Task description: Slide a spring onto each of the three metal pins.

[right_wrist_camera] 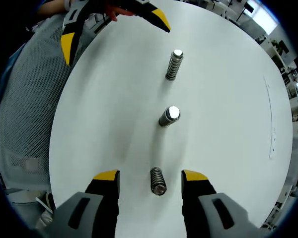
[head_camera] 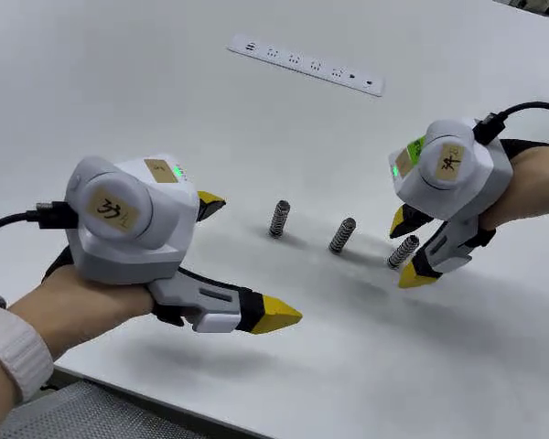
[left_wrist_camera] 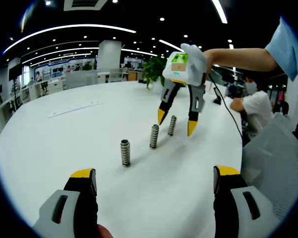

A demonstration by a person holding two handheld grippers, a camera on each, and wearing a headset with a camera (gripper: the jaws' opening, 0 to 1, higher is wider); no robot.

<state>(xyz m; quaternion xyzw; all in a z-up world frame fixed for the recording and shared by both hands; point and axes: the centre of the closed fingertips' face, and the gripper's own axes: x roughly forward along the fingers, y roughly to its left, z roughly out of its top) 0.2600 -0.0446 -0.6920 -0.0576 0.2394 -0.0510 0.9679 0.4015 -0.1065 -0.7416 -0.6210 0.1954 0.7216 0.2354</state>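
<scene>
Three metal pins stand in a row on the white table, each with a spring around it: left pin point(head_camera: 279, 218), middle pin point(head_camera: 342, 235), right pin point(head_camera: 403, 251). My right gripper point(head_camera: 405, 248) hangs open over the right pin point(right_wrist_camera: 158, 181), whose top sits between the yellow fingertips without touching them. The middle pin point(right_wrist_camera: 169, 116) and far pin point(right_wrist_camera: 174, 64) lie beyond it. My left gripper point(head_camera: 249, 260) is open and holds nothing, well short of the left pin point(left_wrist_camera: 125, 152). The middle pin point(left_wrist_camera: 154, 136) and right pin point(left_wrist_camera: 172, 125) stand behind, under the other gripper point(left_wrist_camera: 177, 121).
A white power strip point(head_camera: 306, 64) lies at the far side of the table. The table's near edge point(head_camera: 165, 402) runs just below my left hand, with a grey mesh surface point(head_camera: 82, 416) beneath. People sit at desks in the background of the left gripper view.
</scene>
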